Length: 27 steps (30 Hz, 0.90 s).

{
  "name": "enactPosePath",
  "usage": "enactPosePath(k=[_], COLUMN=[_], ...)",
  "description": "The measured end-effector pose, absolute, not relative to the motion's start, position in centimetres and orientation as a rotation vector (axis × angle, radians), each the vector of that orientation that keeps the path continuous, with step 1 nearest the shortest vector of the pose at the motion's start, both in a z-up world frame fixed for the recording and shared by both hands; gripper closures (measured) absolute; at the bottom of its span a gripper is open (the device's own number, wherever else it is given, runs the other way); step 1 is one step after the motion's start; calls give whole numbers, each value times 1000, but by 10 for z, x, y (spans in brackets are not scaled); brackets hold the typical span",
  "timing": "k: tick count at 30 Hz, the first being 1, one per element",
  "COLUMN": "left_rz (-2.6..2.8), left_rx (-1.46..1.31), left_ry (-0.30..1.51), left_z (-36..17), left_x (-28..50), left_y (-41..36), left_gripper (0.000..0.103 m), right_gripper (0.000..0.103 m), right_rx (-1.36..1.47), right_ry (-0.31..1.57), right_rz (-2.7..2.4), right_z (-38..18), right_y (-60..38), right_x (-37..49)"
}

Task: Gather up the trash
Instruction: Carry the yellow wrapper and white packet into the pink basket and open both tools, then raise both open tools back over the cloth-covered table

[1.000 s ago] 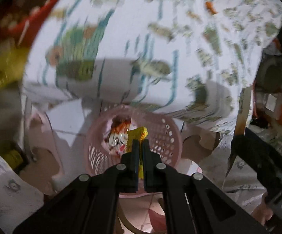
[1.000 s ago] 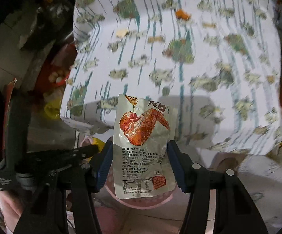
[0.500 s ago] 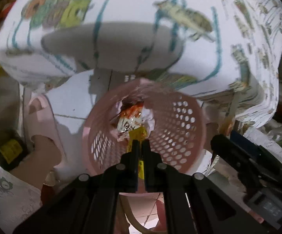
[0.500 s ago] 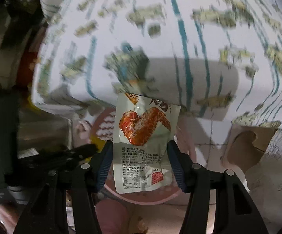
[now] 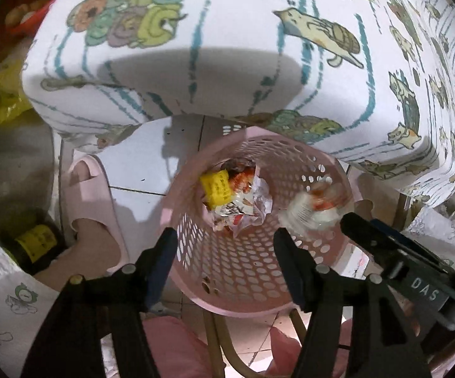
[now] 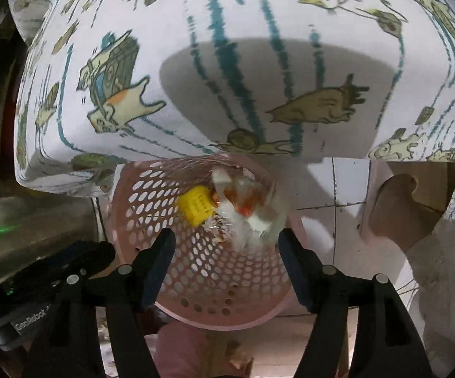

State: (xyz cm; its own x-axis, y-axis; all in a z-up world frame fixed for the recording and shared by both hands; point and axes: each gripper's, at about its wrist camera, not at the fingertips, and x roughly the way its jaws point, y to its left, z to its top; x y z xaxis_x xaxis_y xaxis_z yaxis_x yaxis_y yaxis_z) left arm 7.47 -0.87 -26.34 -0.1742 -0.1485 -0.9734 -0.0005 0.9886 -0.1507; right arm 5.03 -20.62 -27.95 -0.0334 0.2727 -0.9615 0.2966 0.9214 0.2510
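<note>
Both claws hang over the pink perforated basket (image 5: 259, 252) on the tiled floor, below the cartoon-print cloth (image 5: 227, 47) filling the upper frame. The left claw (image 5: 224, 245) has just been opening and stands spread, nothing between its pads; its yellow wrapper (image 5: 216, 187) lies in the basket. The right claw (image 6: 226, 252) has likewise just spread, and the chicken-wing packet (image 6: 249, 208) shows blurred at mid-frame, apparently dropping. Falling near the right rim, it could catch the edge and spill onto the floor.
</note>
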Motion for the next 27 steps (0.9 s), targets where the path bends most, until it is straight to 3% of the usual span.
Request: enactPosePath(k=[6, 11, 14, 22, 27], left_rz=[-123, -132, -111, -91, -67], left_rx=[-55, -33, 21, 37, 119], left_ry=[1654, 1478, 1348, 929, 720], left_z=[-238, -186, -154, -54, 12], left_x=[78, 81, 82, 70, 70], left_y=[-8, -3, 0, 10, 1], left_gripper=[42, 41, 34, 2, 0], right_gripper=[33, 33, 33, 32, 31], right_rx=[473, 434, 404, 286, 267], right_ry=[1575, 1457, 1362, 1117, 977], right_rz=[10, 31, 26, -31, -62], right_z=[-257, -215, -185, -107, -50], right_y=[-208, -204, -206, -220, -244], right_x=[51, 54, 56, 62, 76])
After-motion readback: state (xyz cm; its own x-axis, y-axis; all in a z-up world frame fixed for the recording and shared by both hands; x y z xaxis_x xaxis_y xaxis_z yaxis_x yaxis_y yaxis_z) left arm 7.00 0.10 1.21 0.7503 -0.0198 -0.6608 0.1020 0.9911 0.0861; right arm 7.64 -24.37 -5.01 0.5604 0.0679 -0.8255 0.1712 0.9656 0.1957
